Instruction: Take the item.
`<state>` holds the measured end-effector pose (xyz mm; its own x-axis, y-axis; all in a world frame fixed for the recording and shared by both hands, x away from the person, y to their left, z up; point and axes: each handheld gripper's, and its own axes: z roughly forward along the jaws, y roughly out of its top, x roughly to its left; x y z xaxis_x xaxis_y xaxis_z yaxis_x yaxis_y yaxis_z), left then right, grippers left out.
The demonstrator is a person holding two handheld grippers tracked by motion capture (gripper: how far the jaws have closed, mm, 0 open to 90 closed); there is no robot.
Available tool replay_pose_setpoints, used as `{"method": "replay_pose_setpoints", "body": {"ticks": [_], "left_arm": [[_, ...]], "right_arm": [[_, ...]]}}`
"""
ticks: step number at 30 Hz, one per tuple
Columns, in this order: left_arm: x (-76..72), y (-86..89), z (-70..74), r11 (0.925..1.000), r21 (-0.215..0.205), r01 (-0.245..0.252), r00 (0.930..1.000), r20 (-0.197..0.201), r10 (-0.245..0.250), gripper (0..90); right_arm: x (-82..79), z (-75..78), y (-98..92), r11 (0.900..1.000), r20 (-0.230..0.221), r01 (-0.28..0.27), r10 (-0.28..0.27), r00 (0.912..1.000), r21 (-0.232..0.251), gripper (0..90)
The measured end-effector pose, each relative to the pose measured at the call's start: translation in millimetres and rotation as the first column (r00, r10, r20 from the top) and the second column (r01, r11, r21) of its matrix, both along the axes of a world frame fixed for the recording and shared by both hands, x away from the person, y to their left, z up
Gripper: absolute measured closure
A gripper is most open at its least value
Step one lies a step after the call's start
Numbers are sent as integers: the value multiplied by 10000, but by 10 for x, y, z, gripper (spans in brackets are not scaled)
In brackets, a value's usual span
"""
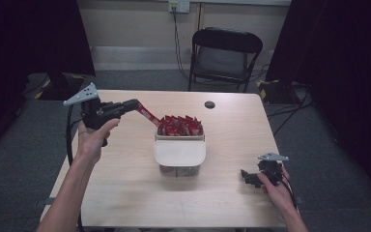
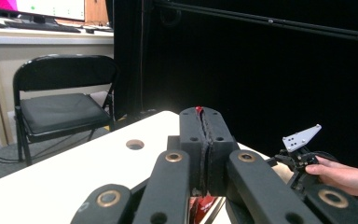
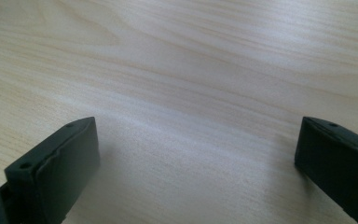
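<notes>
From above, the left claw (image 1: 134, 104) is clenched on one red packet (image 1: 148, 114), held just left of the box (image 1: 179, 153) on the desk (image 1: 125, 183); the box's rear compartment is packed with red packets (image 1: 179, 125). The right claw's (image 3: 196, 163) own view shows it released, wide apart over bare wood.

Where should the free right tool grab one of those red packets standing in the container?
Pinch a red packet by its top edge, coming straight down from above. The packets stand upright and packed tight in the container, so only their tops stick out above its rim.
</notes>
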<state>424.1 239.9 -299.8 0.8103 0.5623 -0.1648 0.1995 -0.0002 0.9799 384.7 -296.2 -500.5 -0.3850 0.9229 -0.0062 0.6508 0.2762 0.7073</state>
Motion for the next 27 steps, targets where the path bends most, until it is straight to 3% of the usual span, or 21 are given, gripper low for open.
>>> {"method": "replay_pose_setpoints", "body": {"ticks": [16, 27], "left_arm": [[-77, 247, 146, 9989, -240, -412, 9985, 363, 421, 886], [-94, 415, 141, 9961, -258, -844, 9961, 228, 850, 886]], "right_arm": [[0, 0, 0, 10000, 0, -2, 2, 10000, 0, 0], [0, 0, 0, 10000, -4, -6, 6, 10000, -4, 0]]}}
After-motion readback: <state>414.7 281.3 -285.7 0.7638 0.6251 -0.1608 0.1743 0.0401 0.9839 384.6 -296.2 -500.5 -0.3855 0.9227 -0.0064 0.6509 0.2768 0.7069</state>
